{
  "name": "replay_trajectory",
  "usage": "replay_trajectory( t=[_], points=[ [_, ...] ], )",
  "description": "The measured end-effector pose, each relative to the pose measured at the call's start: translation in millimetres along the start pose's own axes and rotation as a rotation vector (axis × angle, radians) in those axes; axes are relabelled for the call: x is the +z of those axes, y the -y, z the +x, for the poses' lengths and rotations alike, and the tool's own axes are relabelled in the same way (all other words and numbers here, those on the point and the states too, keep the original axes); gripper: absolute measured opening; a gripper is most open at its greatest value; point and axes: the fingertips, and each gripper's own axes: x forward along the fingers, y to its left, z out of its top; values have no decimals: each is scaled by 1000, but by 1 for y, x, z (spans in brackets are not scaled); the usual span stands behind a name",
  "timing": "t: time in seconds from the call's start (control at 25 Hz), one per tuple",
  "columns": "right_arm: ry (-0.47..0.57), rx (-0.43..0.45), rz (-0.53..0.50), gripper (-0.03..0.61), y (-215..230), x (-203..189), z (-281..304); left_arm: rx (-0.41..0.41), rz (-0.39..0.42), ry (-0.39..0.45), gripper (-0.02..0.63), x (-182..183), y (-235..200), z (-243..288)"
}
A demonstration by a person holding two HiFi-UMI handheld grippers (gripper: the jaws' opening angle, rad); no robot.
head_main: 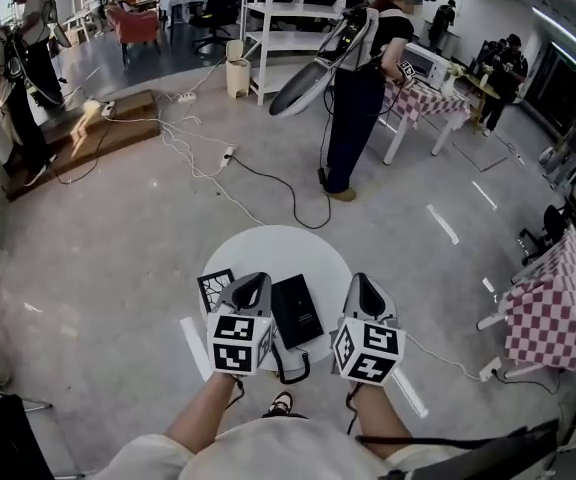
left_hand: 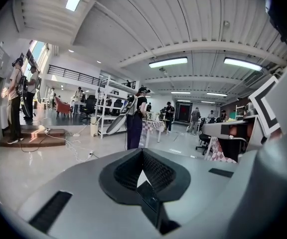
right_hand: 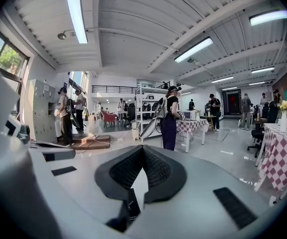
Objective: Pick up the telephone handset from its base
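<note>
In the head view a black telephone, handset lying on its base, rests on a small round white table, and its cord hangs off the near edge. My left gripper hovers just left of the phone and my right gripper just right of it, neither touching it. Both point forward over the table. In the left gripper view the left gripper has its jaws closed at the tip with nothing held. The right gripper looks the same in its own view.
A square marker card lies on the table left of the phone. Cables trail over the floor ahead. A person stands by a checked table. Another checked table is at the right. Shelving stands further back.
</note>
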Motion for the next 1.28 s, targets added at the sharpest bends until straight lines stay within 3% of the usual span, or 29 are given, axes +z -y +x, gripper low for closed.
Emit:
replay_trajectory(
  t=[0.32, 0.68, 1.08, 1.28],
  points=[
    [-16, 44, 30, 25, 19, -5, 32, 46, 14, -14, 15, 10, 7, 31],
    [-73, 104, 47, 25, 9, -31, 54, 104, -2, -96, 15, -17, -1, 34],
    [-168, 99, 41, 25, 7, -67, 67, 90, -7, -167, 15, -45, -7, 41],
    [-211, 137, 14, 23, -4, -82, 70, 67, -41, -185, 15, -59, -13, 44]
  ],
)
